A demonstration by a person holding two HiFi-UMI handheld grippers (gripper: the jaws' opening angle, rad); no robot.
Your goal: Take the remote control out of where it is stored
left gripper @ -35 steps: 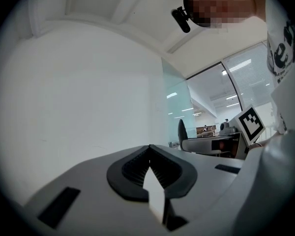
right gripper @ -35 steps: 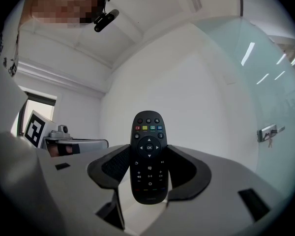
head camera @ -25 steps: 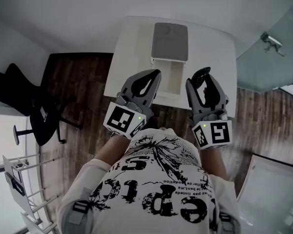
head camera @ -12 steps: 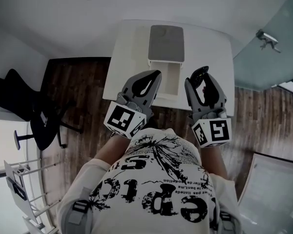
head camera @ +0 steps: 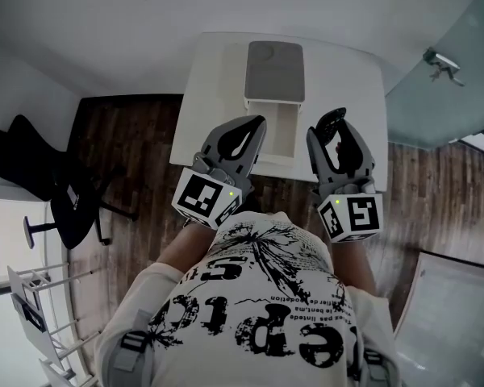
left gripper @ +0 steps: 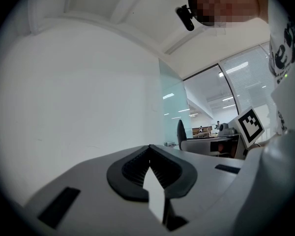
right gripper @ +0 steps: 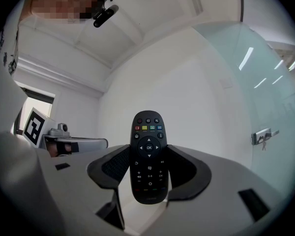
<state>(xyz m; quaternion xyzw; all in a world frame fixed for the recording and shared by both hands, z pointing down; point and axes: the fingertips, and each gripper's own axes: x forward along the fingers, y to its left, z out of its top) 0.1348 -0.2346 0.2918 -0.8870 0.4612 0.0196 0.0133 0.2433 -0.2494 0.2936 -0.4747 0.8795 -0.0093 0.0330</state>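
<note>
Black plastic with coloured buttons, the remote control (right gripper: 148, 132) stands upright between the jaws of the right gripper (right gripper: 148, 152), clamped at both sides with its button face towards the camera and its top end clear above the jaw tips. In the head view the right gripper (head camera: 339, 139) holds the remote control (head camera: 332, 122) over the near edge of a white table (head camera: 210, 79), just right of an open drawer (head camera: 279, 132) that juts from a small white cabinet (head camera: 275, 71) with a grey top. The left gripper (head camera: 240, 139) hangs beside it, left of the drawer; the left gripper (left gripper: 150, 154) has its jaws pressed together with nothing between them. A black office chair (head camera: 32, 160) stands on the wooden floor (head camera: 137, 135), well apart.
</note>
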